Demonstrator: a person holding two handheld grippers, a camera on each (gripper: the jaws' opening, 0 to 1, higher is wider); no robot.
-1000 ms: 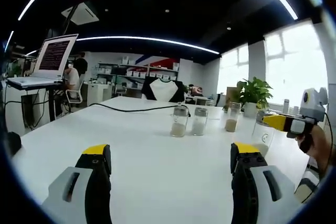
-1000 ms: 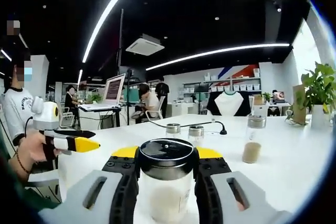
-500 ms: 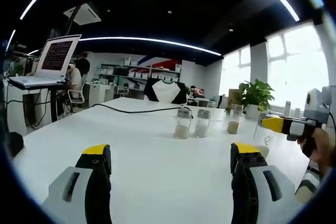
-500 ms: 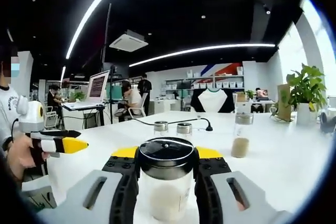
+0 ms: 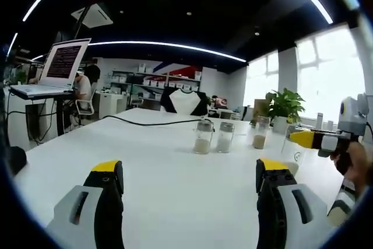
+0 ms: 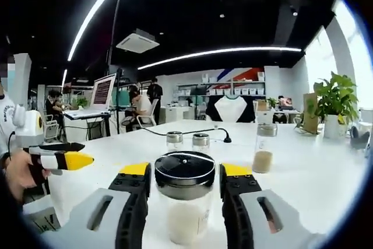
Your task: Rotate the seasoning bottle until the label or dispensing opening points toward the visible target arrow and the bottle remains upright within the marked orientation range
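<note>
Three jars (image 5: 224, 137) beyond; right tongs (image 6: 185, 182) clamp seasoning bottle (image 6: 185, 196); left tongs (image 5: 189, 173) open, empty.

Left gripper (image 5: 189, 182) low over the white table (image 5: 163, 161), fingers (image 5: 108, 199) spread wide apart with bare tabletop between them. Beyond the gripper, two small shakers (image 5: 202, 137) side by side, upright, with a third jar (image 5: 259, 132) further right of them and a potted plant (image 5: 284, 106) behind that jar. At the right of the shakers, right gripper (image 5: 303, 138) with yellow tips, held in a hand (image 5: 352, 164); far left of the shakers, a laptop (image 5: 52, 68) open on a stand.
</note>
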